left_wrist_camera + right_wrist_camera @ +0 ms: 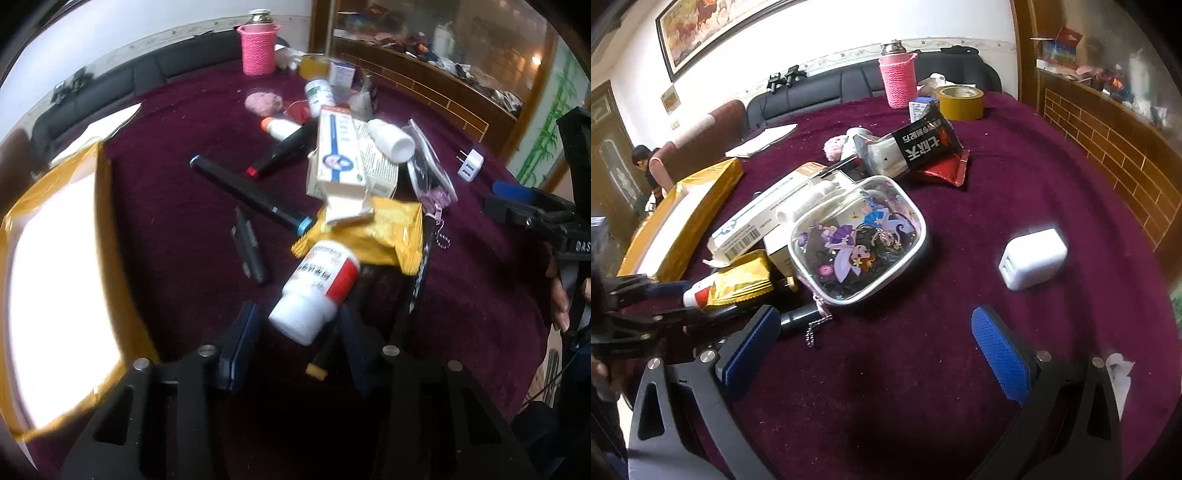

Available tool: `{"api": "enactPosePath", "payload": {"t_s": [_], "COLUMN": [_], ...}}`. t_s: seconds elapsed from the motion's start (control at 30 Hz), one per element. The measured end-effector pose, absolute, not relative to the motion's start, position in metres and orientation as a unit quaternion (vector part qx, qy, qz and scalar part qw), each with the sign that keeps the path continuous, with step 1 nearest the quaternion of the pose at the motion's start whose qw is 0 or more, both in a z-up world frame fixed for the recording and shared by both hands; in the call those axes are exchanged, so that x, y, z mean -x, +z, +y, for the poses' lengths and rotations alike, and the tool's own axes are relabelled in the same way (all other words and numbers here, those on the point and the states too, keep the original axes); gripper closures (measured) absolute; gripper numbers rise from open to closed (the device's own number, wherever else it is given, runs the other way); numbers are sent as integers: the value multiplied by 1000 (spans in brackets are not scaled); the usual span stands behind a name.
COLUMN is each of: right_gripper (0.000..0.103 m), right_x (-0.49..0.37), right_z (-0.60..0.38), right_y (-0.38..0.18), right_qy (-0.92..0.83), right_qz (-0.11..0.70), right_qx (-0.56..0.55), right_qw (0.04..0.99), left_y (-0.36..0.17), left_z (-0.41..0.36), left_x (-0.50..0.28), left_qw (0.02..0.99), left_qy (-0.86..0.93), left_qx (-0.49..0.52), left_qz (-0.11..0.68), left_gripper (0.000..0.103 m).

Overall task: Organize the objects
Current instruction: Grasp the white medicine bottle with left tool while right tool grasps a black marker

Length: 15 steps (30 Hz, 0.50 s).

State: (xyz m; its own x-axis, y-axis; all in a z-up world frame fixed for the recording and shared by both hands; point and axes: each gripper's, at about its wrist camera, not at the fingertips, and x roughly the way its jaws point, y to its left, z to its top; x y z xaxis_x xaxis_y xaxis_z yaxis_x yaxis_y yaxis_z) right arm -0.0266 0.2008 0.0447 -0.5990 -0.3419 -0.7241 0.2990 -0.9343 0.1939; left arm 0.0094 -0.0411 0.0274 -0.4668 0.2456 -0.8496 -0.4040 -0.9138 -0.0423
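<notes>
Because my left gripper (295,332) stands spread around the cap end of the white pill bottle (317,291) without pinching it, the risk lies in the closing. That bottle is round and tilted, its far end resting against the yellow foil packet (373,236), so I judge it could roll or squirt forward if my pads meet the tapering cap instead of the body. A small yellow-tipped piece (317,365) lies just under the bottle between my fingers, and I might pinch it along with the cap. Beyond the bottle, the packet carries a torn white carton (340,155), which could slide if I drag anything.

My right gripper (871,350) is released and holding nothing, hovering over bare maroon cloth (886,387), right of the bottle and past the clear cartoon pouch (857,236), whose bead chain trails toward my left finger and could snag. A white charger plug (1032,258) sits beyond that, apart from the pile.

Left of the bottle lie a dark folding knife (249,247) and a blue-tipped marker (251,192), then open cloth up to the gold-edged tray (103,206). That lane looks clear for carrying; the table edge lies past my right gripper.
</notes>
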Motion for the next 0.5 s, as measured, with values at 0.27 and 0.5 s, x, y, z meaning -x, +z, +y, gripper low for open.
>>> {"api": "enactPosePath", "payload": {"t_s": [0.27,0.5], "right_gripper": [0,0], "right_x": [23,17], "right_z": [202,193], "right_y": [40,39], "right_qy": [-886,-871], "right_qz": [-41,-51], "right_qx": [-417,-439], "right_qw": [197,214], "left_y": [31,16], "left_z": [-25,-16], "left_x": [8,15], "left_qw": [224,215], "left_qy": [831,827], "left_qx": [491,500], "left_qz": [136,139], "left_gripper": [71,73]}}
